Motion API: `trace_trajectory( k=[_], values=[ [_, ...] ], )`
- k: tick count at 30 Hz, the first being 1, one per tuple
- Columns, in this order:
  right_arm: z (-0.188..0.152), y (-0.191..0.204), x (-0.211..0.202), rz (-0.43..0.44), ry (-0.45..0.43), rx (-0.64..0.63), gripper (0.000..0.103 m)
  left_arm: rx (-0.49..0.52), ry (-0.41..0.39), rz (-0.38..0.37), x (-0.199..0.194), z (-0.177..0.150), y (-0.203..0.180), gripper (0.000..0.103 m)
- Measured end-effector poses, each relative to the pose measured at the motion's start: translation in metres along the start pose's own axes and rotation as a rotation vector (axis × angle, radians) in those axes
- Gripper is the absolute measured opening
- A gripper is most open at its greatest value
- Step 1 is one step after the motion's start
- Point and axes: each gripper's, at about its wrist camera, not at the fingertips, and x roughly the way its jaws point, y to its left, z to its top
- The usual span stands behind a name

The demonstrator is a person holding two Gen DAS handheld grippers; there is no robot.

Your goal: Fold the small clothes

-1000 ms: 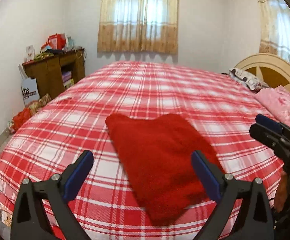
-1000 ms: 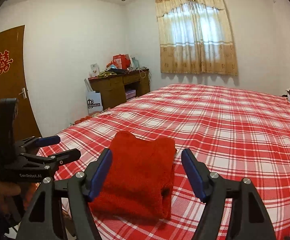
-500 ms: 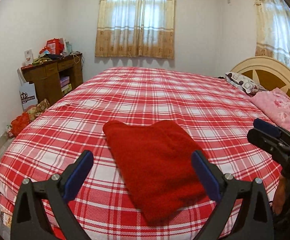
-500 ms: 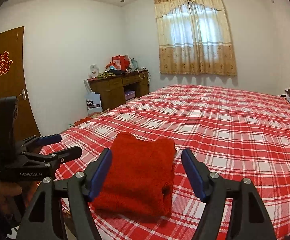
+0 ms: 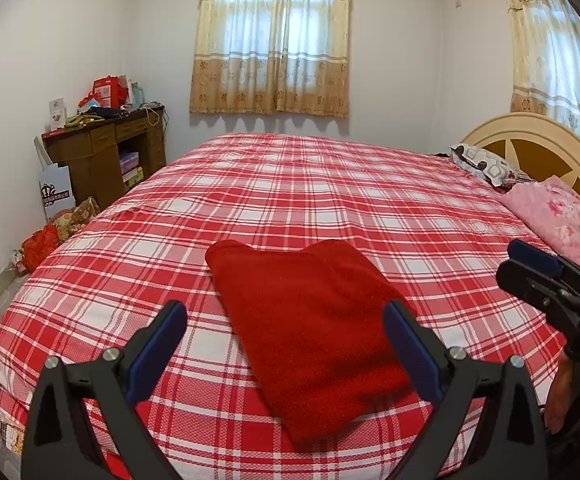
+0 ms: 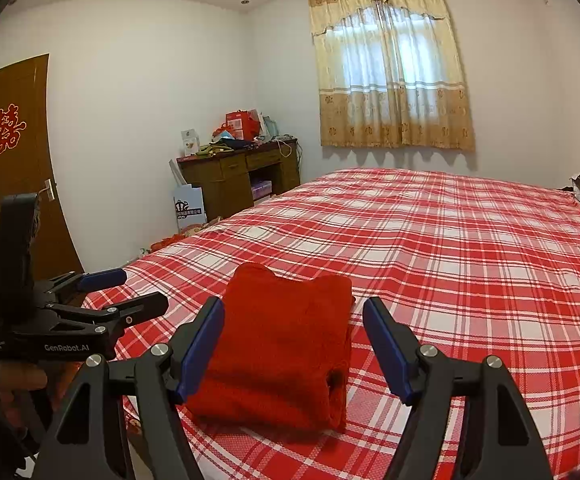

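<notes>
A red fleece garment (image 5: pixel 310 328) lies folded into a compact rectangle on the red plaid bed (image 5: pixel 330 192), near its front edge. It also shows in the right wrist view (image 6: pixel 281 352). My left gripper (image 5: pixel 285 348) is open and empty, held above and in front of the garment, not touching it. My right gripper (image 6: pixel 294 344) is open and empty, also held back from the garment. The right gripper appears at the right edge of the left wrist view (image 5: pixel 546 276), and the left gripper at the left of the right wrist view (image 6: pixel 101 300).
A pink pillow (image 5: pixel 558 212) and a patterned pillow (image 5: pixel 482 164) lie by the cream headboard (image 5: pixel 530 140). A cluttered wooden desk (image 5: pixel 105 148) stands at the far left wall, with bags (image 5: pixel 49 232) on the floor. A brown door (image 6: pixel 5 168) is at left.
Both grippers have tilted upward a little and drawn back slightly; the garment sits lower in both views. The garment itself has not moved.
</notes>
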Motion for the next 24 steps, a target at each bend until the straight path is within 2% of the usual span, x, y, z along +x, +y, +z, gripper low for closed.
trace_trajectory(
  k=[24],
  values=[
    [-0.0036,-0.0002,0.0006,0.002,0.003,0.011,0.072,0.002,0.002,0.0,0.0006,-0.001,-0.0002,0.1]
  ],
)
